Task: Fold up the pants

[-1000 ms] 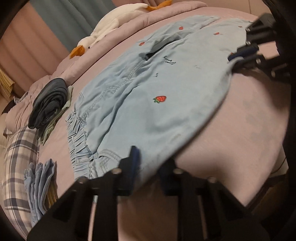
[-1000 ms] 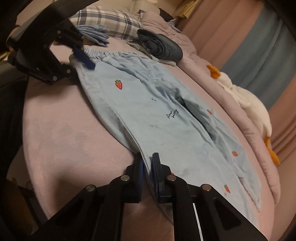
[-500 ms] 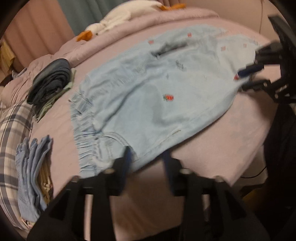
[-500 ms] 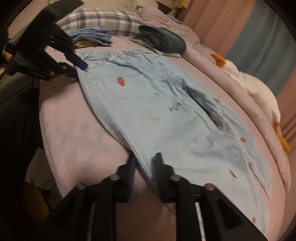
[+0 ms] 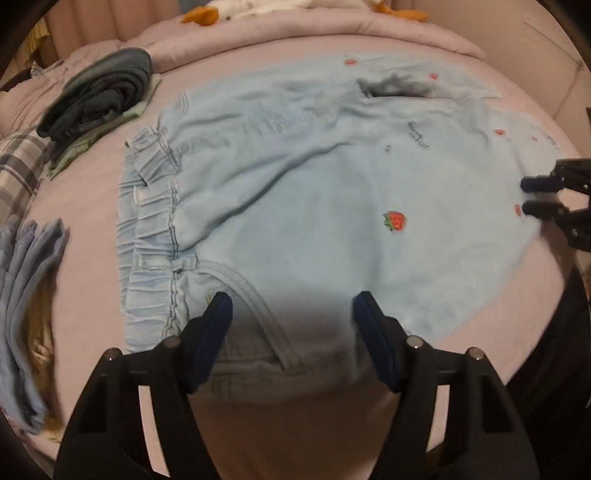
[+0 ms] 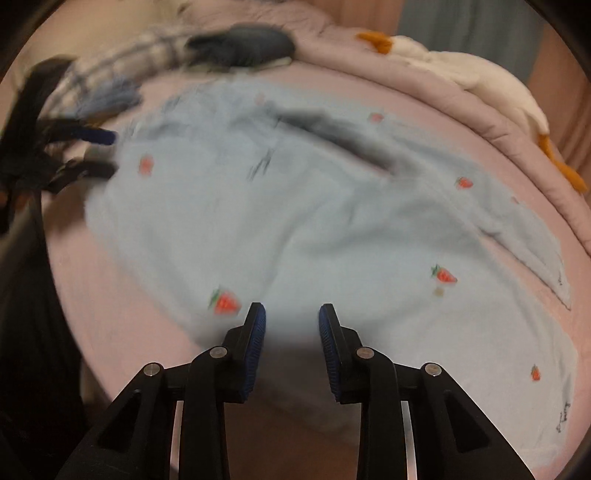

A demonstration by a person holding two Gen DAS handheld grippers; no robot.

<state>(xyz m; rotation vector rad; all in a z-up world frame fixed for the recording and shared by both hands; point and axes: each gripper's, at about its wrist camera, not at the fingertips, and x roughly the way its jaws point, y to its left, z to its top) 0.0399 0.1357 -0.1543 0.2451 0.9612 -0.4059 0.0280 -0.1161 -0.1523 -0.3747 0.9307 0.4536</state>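
Light blue pants with red strawberry prints lie spread flat on the pink bed, gathered waistband at the left. My left gripper is open, its jaws wide apart over the near edge by the waistband and pocket seam. My right gripper is open over the near edge of the pants further down the leg. The right gripper also shows at the right edge of the left wrist view, and the left gripper shows blurred at the left edge of the right wrist view.
A folded dark garment pile lies at the back left. Folded blue cloth and a plaid pillow lie at the left. A white plush goose rests on the rolled quilt behind. The bed edge drops off close below the grippers.
Both grippers have opened and let go of the pants' near edge. Both have lifted and tilted, so the pants now lie flat below them. The right wrist view is motion-blurred.
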